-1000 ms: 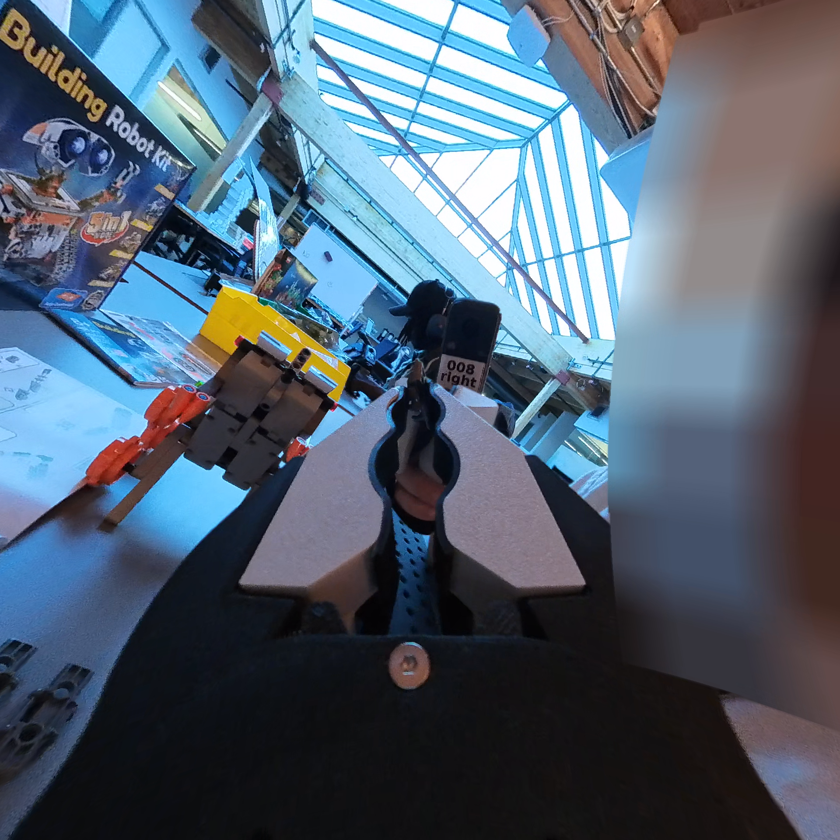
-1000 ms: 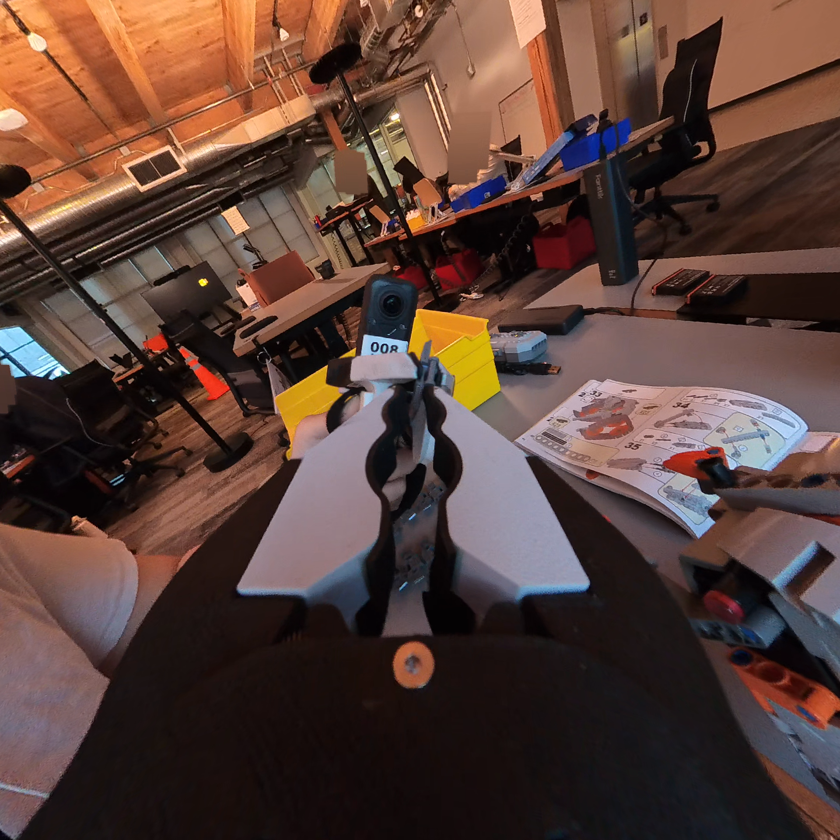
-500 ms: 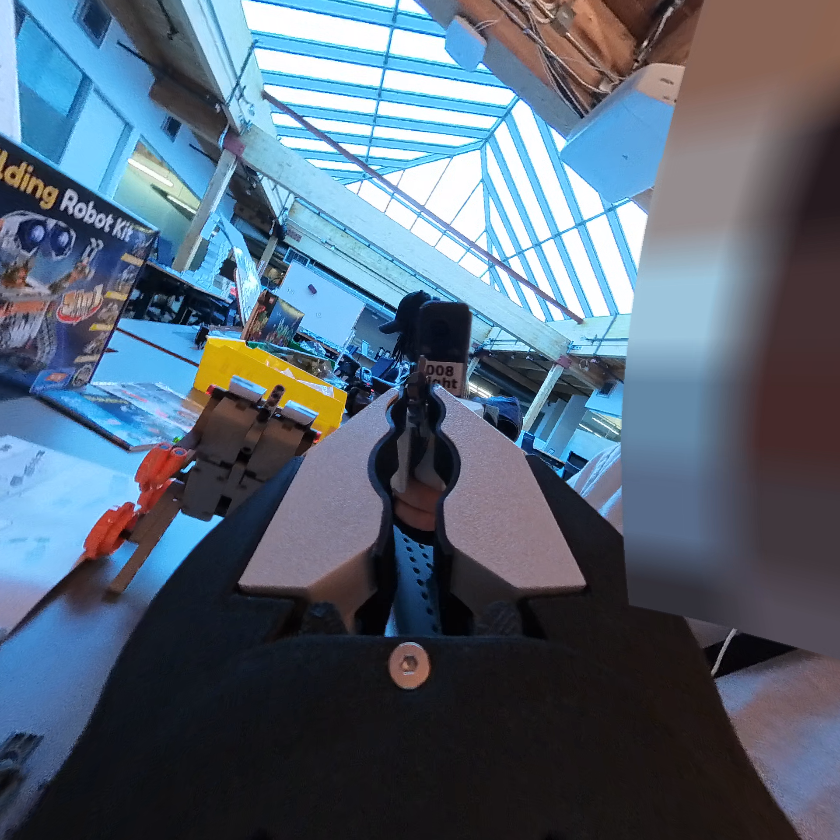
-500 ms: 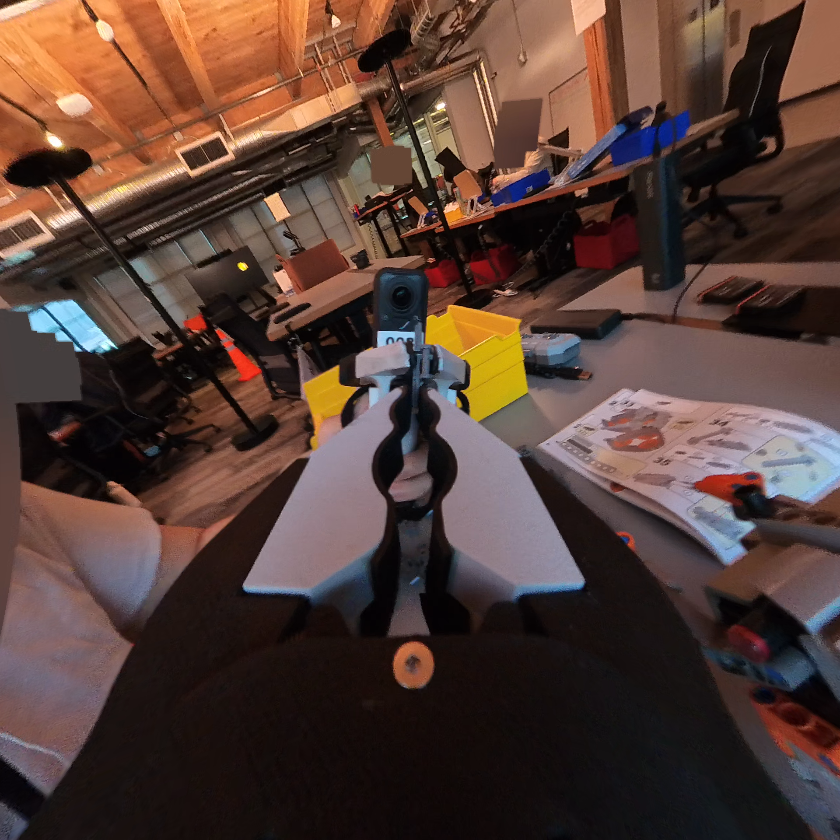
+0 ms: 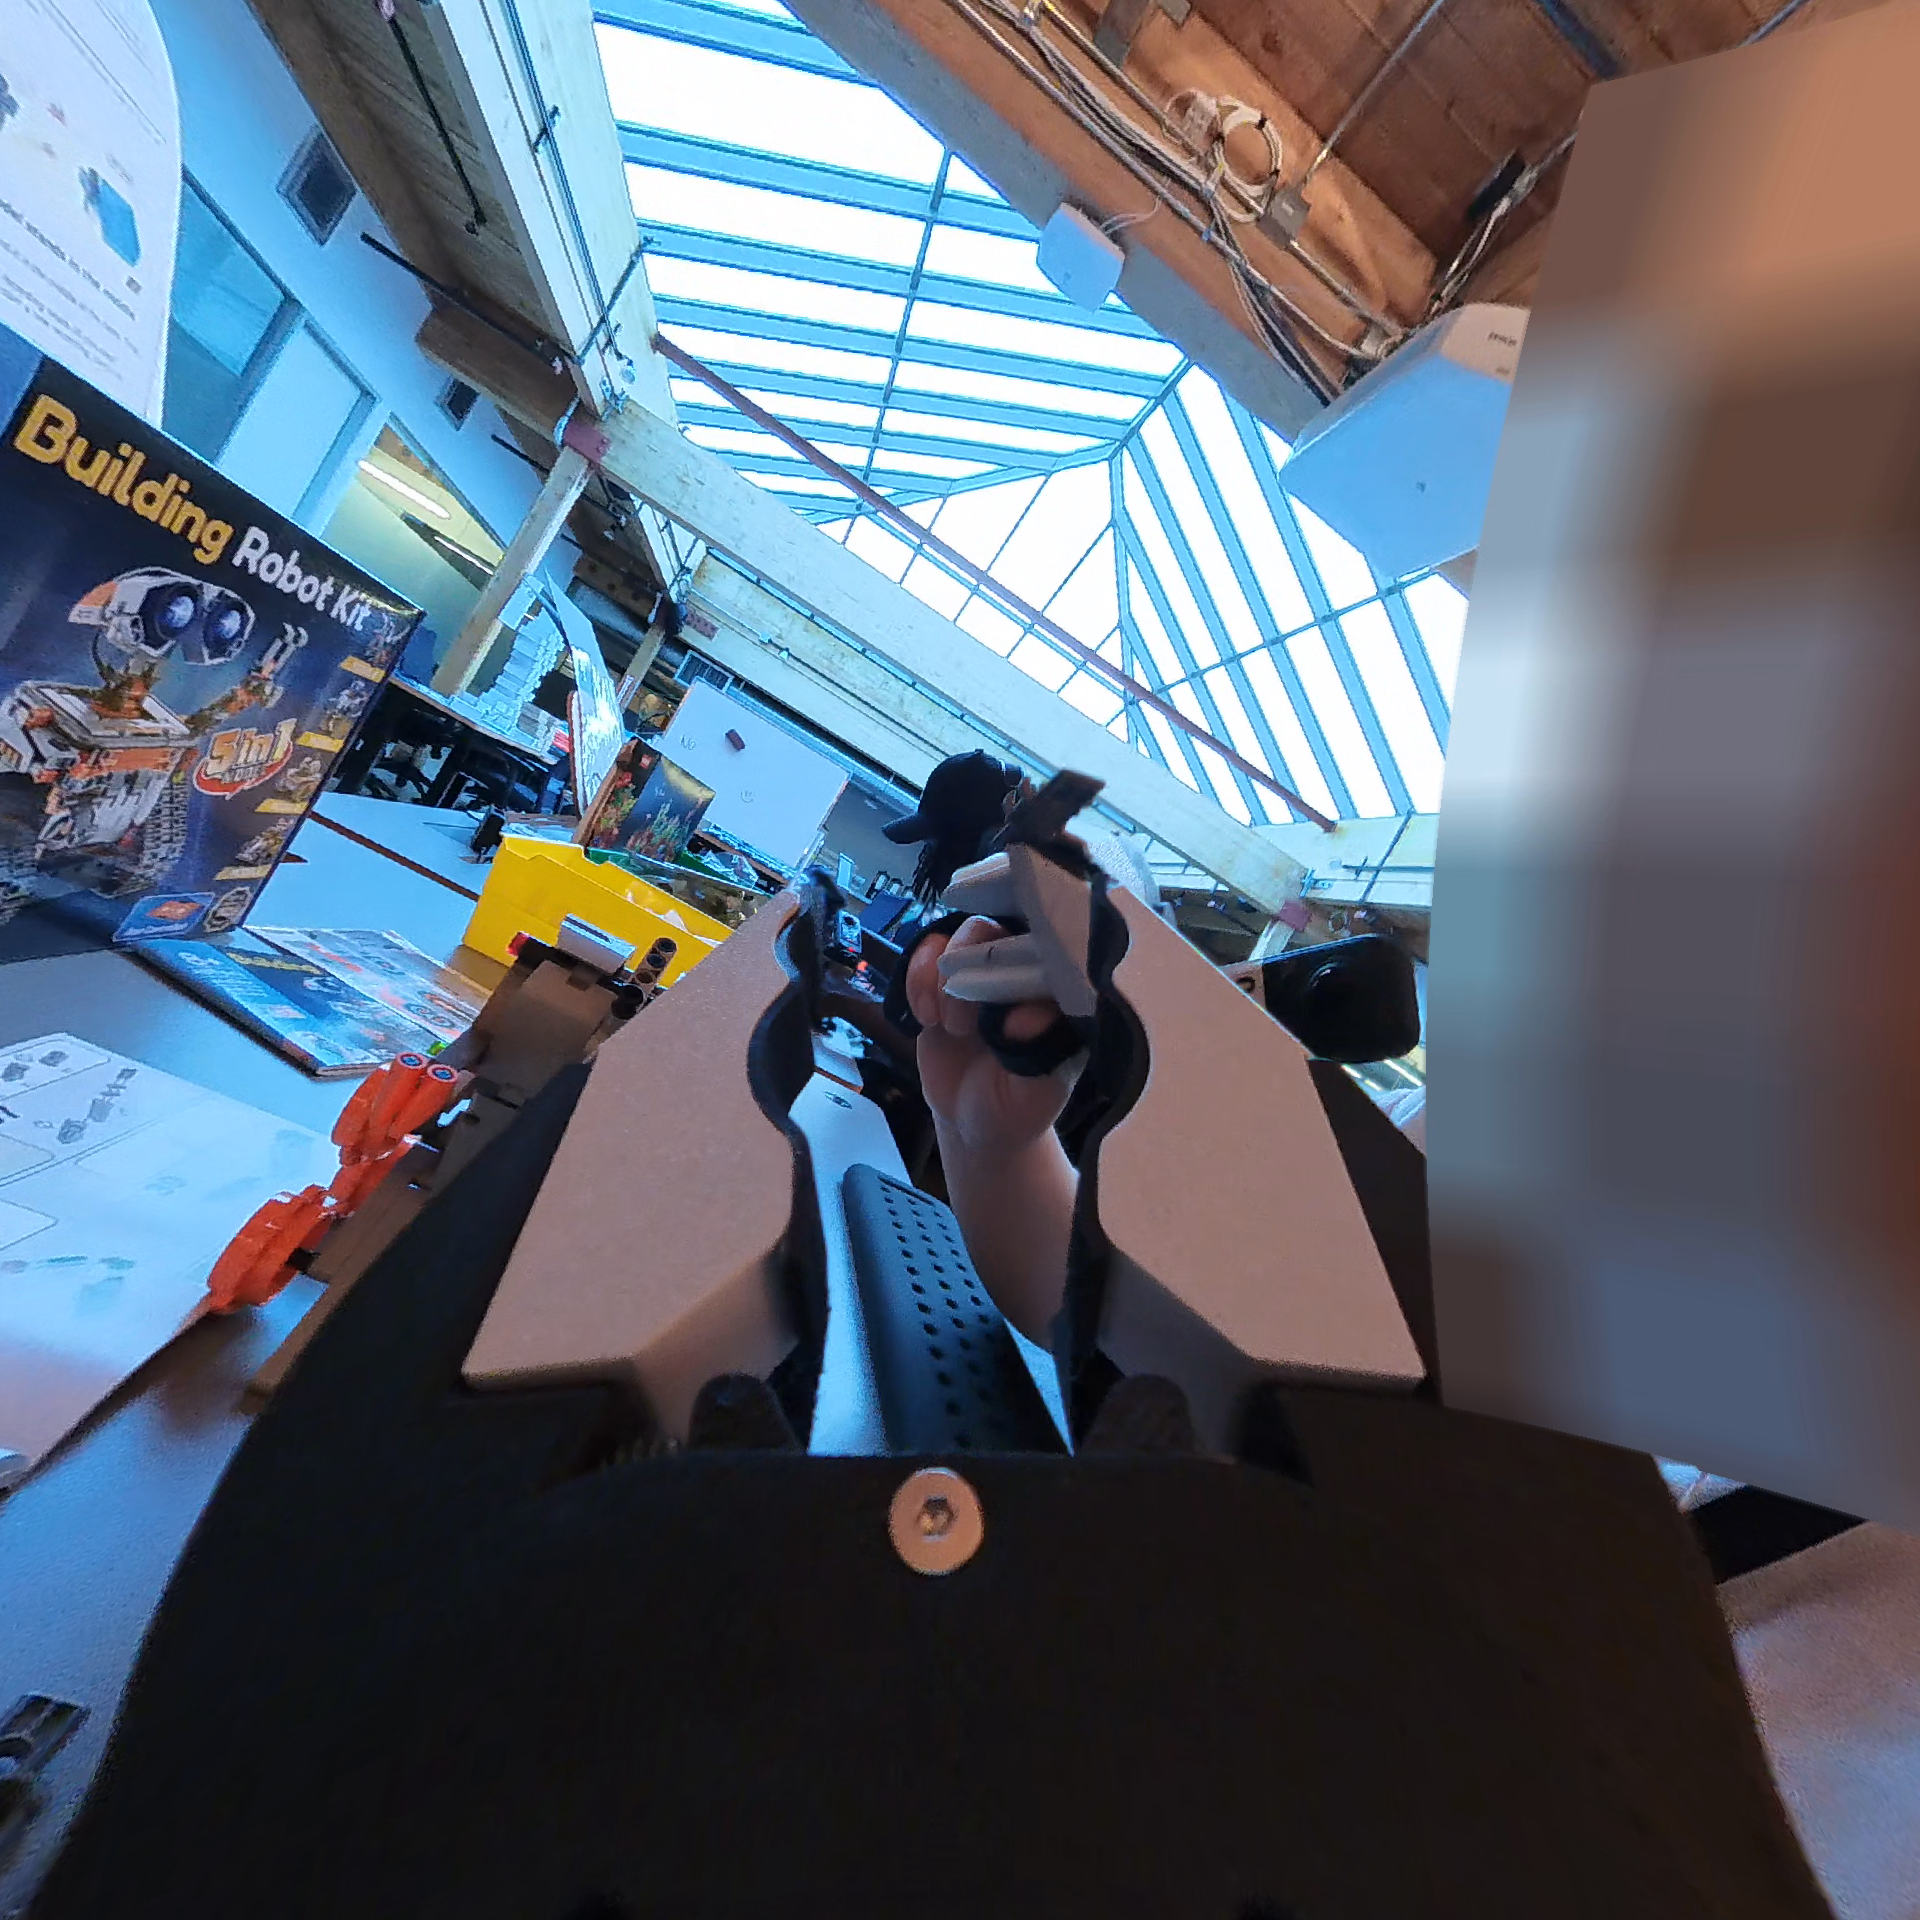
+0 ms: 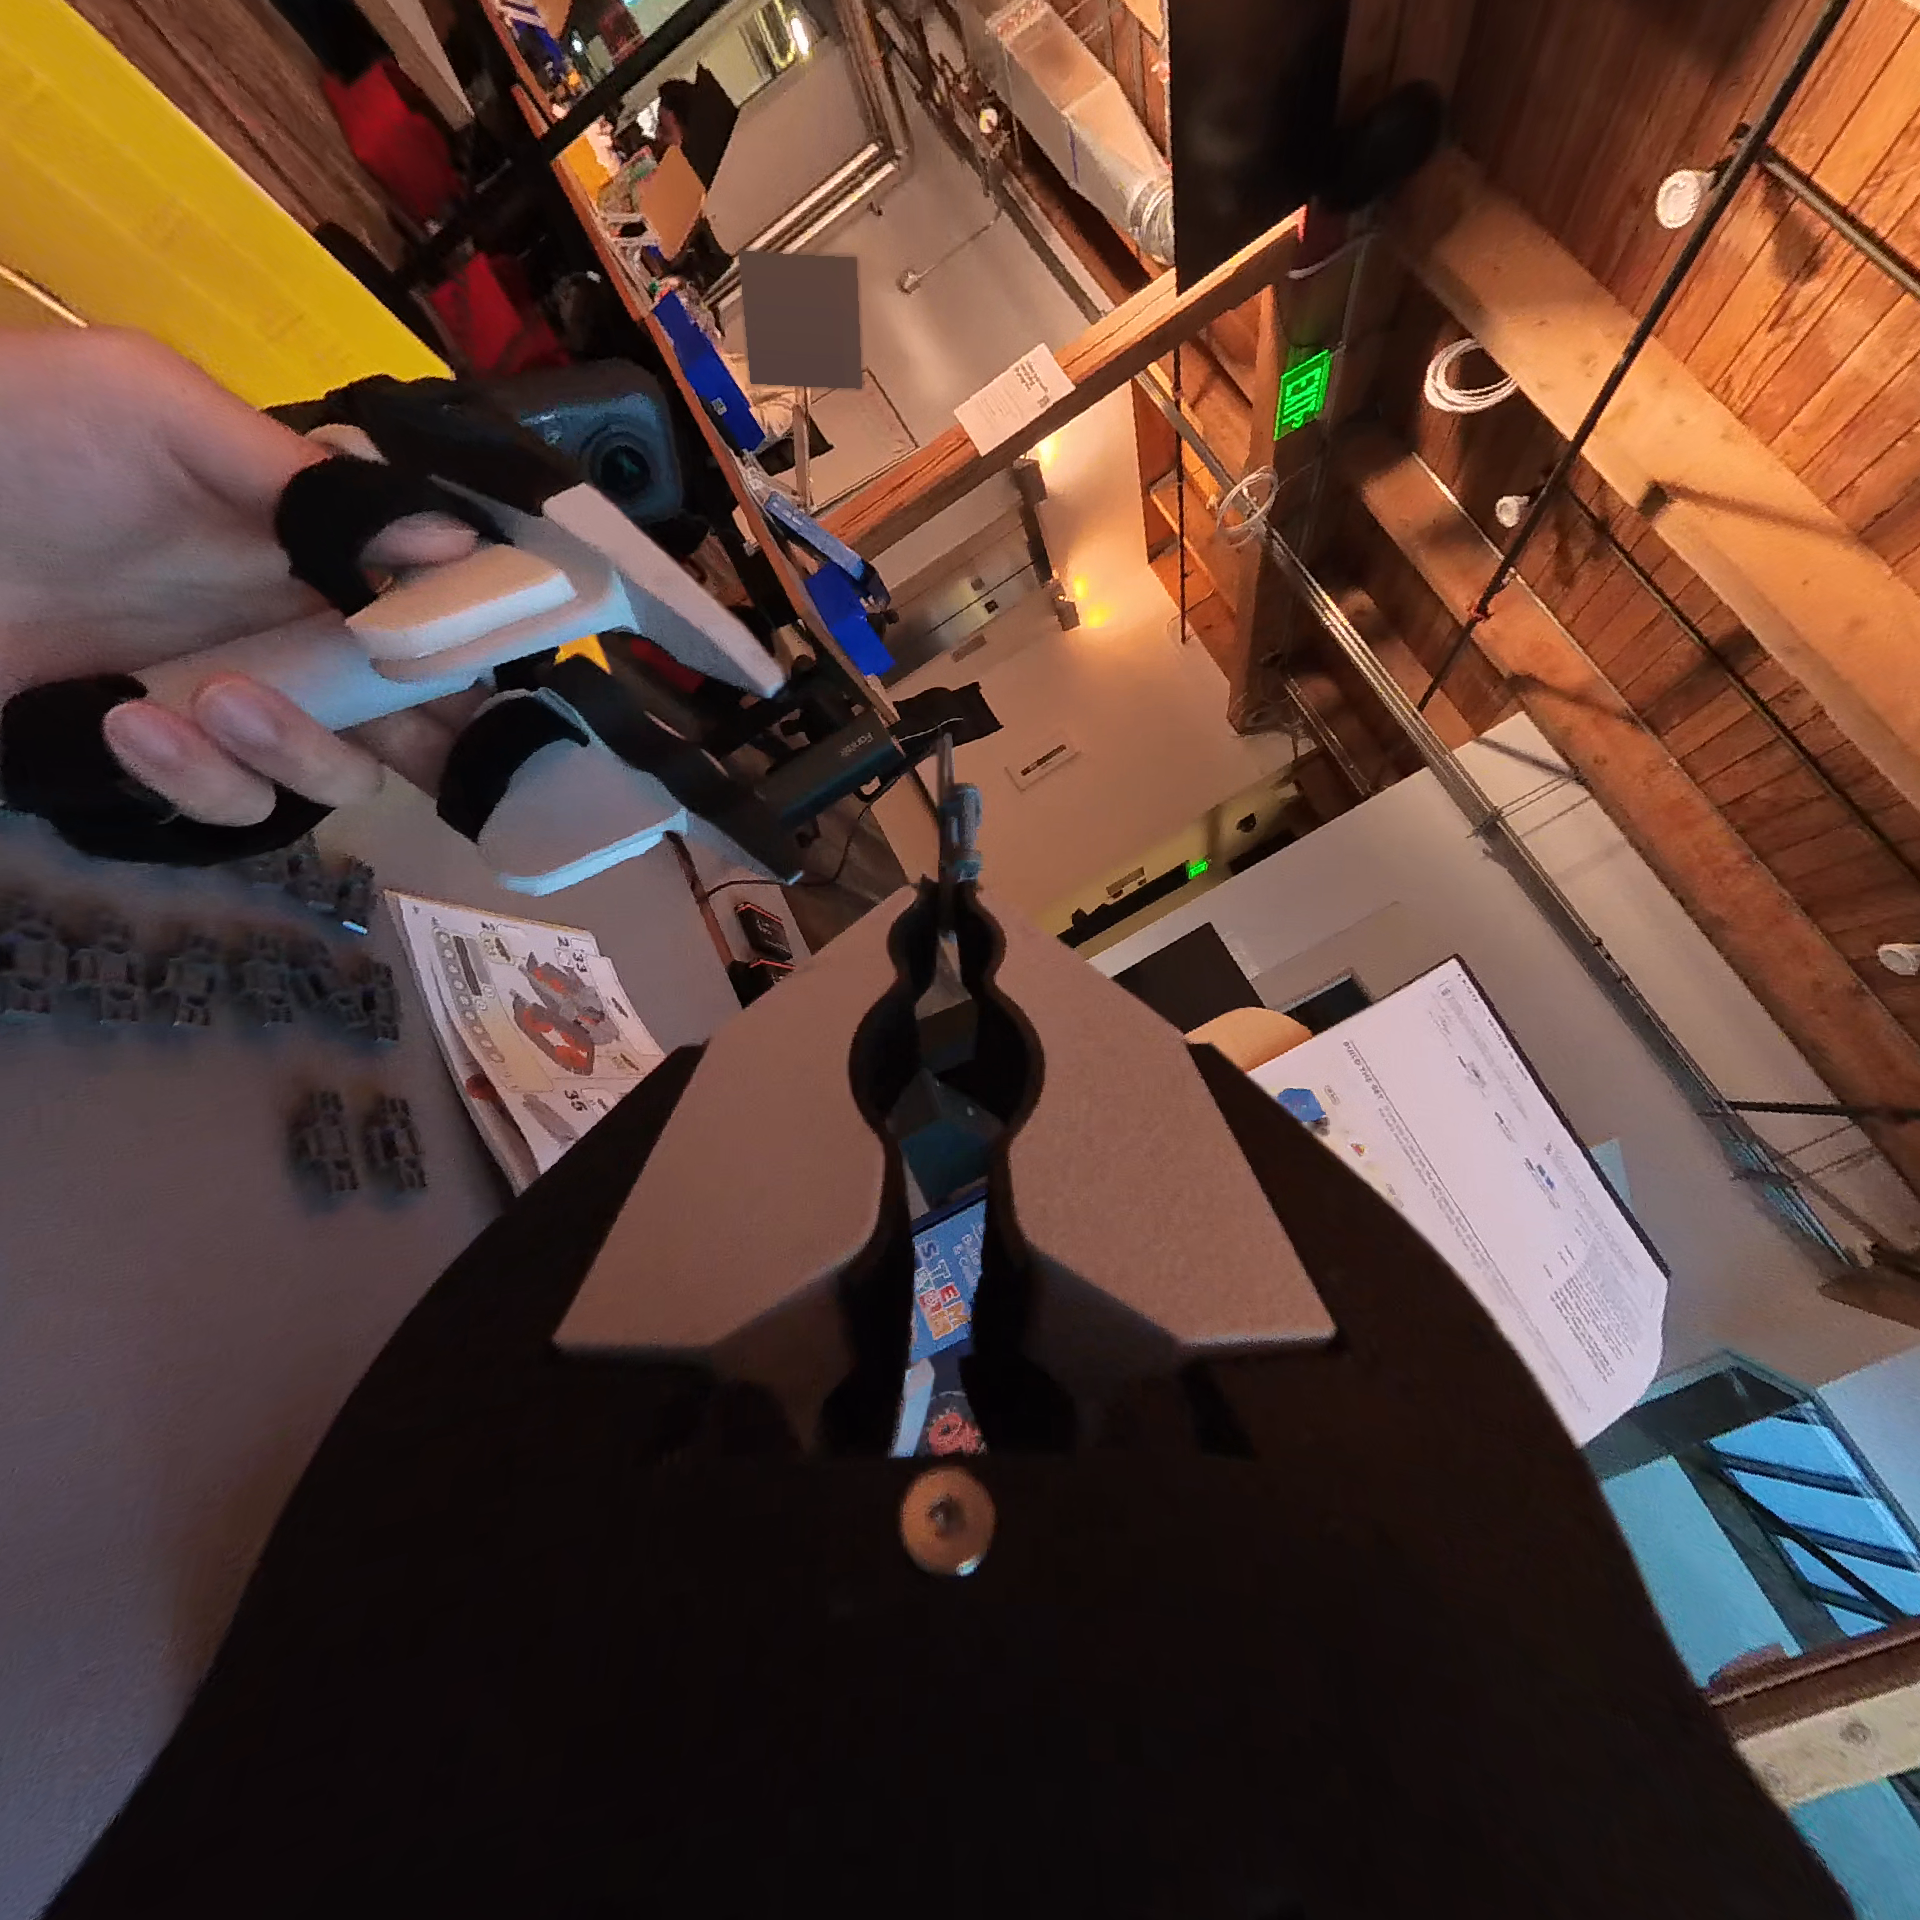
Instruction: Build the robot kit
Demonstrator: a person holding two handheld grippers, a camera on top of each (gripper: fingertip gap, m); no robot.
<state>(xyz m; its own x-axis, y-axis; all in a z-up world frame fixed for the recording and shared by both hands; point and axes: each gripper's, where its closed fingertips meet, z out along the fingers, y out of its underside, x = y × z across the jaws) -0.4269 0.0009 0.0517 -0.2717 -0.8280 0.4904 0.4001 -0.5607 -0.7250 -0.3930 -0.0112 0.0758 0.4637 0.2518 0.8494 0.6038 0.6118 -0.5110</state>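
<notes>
My right gripper (image 6: pixel 941 896) is shut on a thin dark axle with a small grey-blue bush (image 6: pixel 958 812) that sticks out past its tips, held in the air. My left gripper (image 5: pixel 951 902) is open and empty, jaws well apart. Through its gap I see the right gripper (image 5: pixel 1044 836) in a person's hand (image 5: pixel 987 1081), a dark piece (image 5: pixel 1062 795) at its tip. In the right wrist view the left gripper's fingers (image 6: pixel 665 623) show at the upper left, apart from the axle, held by a hand (image 6: pixel 125 520).
A grey and orange robot model (image 5: pixel 561 1003) stands on the grey table (image 5: pixel 125 1455) by a kit box (image 5: pixel 156 707), a yellow bin (image 5: pixel 582 904) and an instruction booklet (image 6: pixel 540 1023). Several grey track links (image 6: pixel 197 982) lie on the table. A white printed sheet (image 6: pixel 1475 1174) stands at the right. There is about 5 centimetres between the tips of the two grippers.
Both grippers were shut tip to tip on a small part. My left gripper has opened and let go. My right gripper has rolled over and drawn away with the axle.
</notes>
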